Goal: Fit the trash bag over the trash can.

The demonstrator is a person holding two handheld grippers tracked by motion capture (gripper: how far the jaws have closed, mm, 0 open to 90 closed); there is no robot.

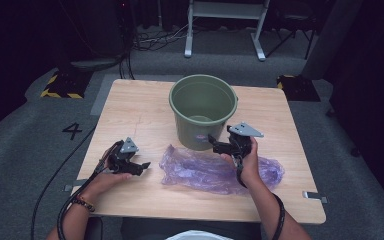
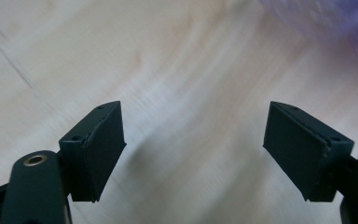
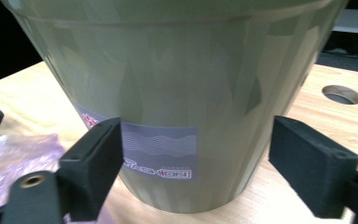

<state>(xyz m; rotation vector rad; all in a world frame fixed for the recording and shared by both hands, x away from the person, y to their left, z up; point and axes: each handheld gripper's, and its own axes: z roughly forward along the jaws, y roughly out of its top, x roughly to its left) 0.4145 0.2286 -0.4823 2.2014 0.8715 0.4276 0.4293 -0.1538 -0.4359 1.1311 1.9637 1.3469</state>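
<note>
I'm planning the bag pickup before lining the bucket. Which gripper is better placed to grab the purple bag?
Likely the left gripper: its open jaws point at the purple plastic bag, whose edge lies just ahead. The right gripper, also open, faces the green bucket instead.

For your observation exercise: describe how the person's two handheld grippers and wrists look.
Both the left gripper and right gripper are black, with two flat rectangular pads and a grey three-cornered plate on top. A black cable trails from each. The left wrist wears a beaded bracelet.
</note>
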